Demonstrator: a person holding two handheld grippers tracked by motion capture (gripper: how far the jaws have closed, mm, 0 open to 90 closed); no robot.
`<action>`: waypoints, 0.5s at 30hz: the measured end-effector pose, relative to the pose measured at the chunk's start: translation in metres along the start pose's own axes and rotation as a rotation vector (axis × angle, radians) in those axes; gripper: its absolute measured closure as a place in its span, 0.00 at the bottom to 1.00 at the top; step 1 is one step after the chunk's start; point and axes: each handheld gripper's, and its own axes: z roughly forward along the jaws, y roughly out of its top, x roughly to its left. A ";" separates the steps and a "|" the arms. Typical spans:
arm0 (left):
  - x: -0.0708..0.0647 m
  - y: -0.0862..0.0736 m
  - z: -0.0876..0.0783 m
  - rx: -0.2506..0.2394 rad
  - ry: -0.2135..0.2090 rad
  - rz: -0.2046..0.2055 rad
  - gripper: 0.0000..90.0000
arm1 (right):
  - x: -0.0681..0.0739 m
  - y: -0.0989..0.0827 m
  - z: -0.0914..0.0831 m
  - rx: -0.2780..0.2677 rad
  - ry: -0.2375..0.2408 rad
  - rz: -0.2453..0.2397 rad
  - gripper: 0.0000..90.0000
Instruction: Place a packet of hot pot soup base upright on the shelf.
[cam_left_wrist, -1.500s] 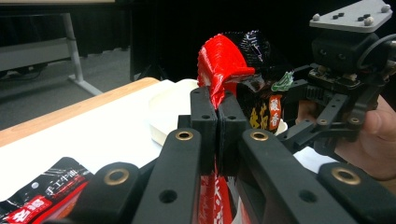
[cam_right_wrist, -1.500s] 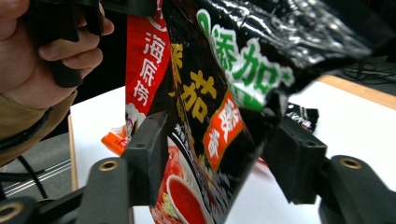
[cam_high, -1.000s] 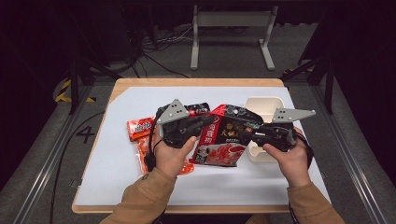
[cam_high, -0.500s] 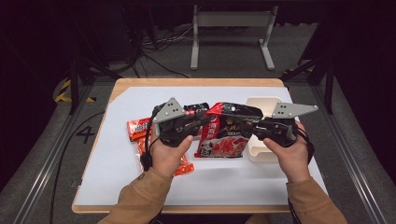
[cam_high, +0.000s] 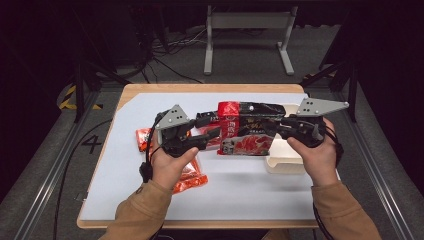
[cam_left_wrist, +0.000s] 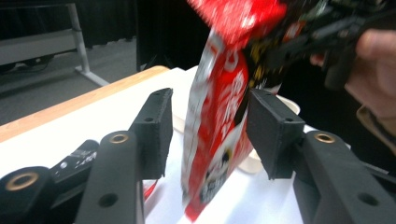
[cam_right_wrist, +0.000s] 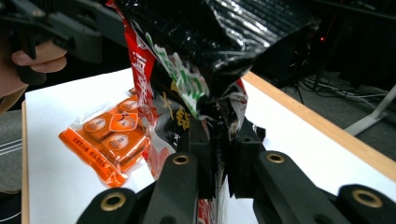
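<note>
Red-and-black packet (cam_high: 248, 129): held upright above the table, off its surface, between the two grippers.
Right gripper (cam_right_wrist: 218, 154): jaws clamped on the packet's edge.
Left gripper (cam_left_wrist: 208, 135): jaws apart, packet's other edge between them, not gripped.
White tray (cam_high: 285, 159): below the right gripper.
Orange sachets (cam_right_wrist: 109, 137): left of the packet, on the table.
Progress: packet lifted; second grip likely pending, purpose unknown.

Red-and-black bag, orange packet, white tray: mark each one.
red-and-black bag (cam_high: 247, 131): high view, middle of its printed front.
orange packet (cam_right_wrist: 109, 135): right gripper view, centre of its clear face.
white tray (cam_high: 283, 159): high view, bare near rim.
</note>
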 end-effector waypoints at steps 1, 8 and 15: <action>0.001 -0.002 -0.001 0.003 0.004 -0.004 0.54 | -0.003 0.004 -0.003 -0.001 -0.007 -0.004 0.91; 0.012 -0.015 -0.011 0.024 0.033 -0.022 0.50 | -0.014 0.011 -0.011 -0.013 -0.033 -0.021 0.91; 0.024 -0.028 -0.023 0.044 0.071 -0.022 0.47 | -0.030 0.018 -0.020 -0.022 -0.062 -0.023 0.91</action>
